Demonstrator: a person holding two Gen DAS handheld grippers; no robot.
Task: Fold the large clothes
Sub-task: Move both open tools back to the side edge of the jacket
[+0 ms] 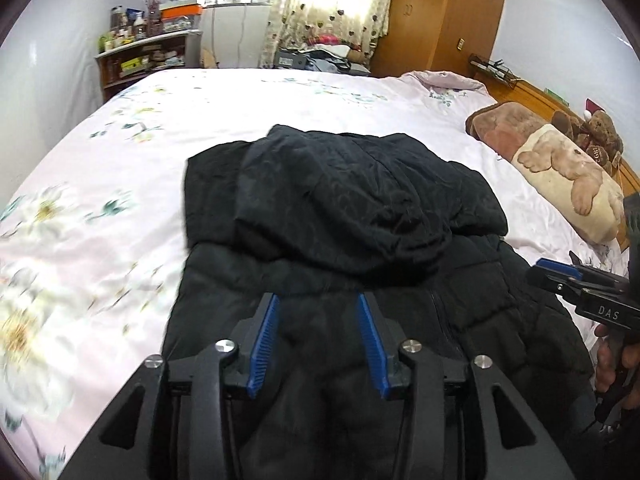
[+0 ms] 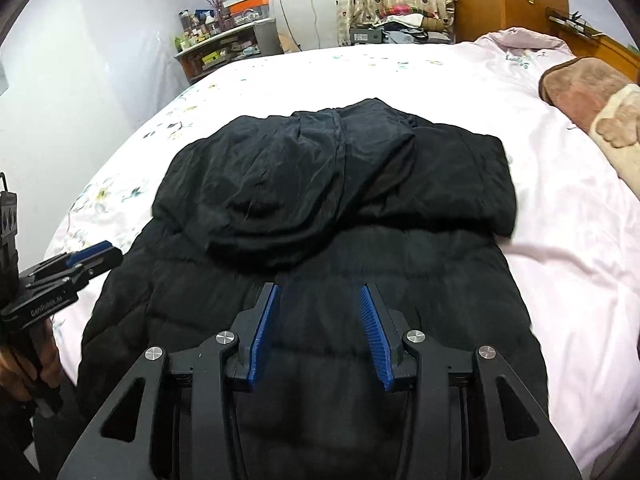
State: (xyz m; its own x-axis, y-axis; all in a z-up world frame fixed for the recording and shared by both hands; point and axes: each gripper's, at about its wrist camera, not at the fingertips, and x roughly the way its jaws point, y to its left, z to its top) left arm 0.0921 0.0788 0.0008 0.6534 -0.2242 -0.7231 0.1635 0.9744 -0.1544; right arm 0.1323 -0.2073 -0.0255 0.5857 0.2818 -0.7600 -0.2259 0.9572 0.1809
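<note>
I see a black padded jacket (image 1: 340, 216) lying on the bed (image 1: 132, 152), its far part folded back over the near part. My left gripper (image 1: 318, 340) hovers above the jacket's near half, its 2 blue pads spread with nothing pinched between them. My right gripper (image 2: 320, 336) hovers just beside it, to its right, its pads equally spread and empty. Ahead and to the right of both tools lies a bear-print pillow (image 1: 560, 176).

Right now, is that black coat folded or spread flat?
Partly folded: the black coat's upper part lies doubled back over its quilted body.
</note>
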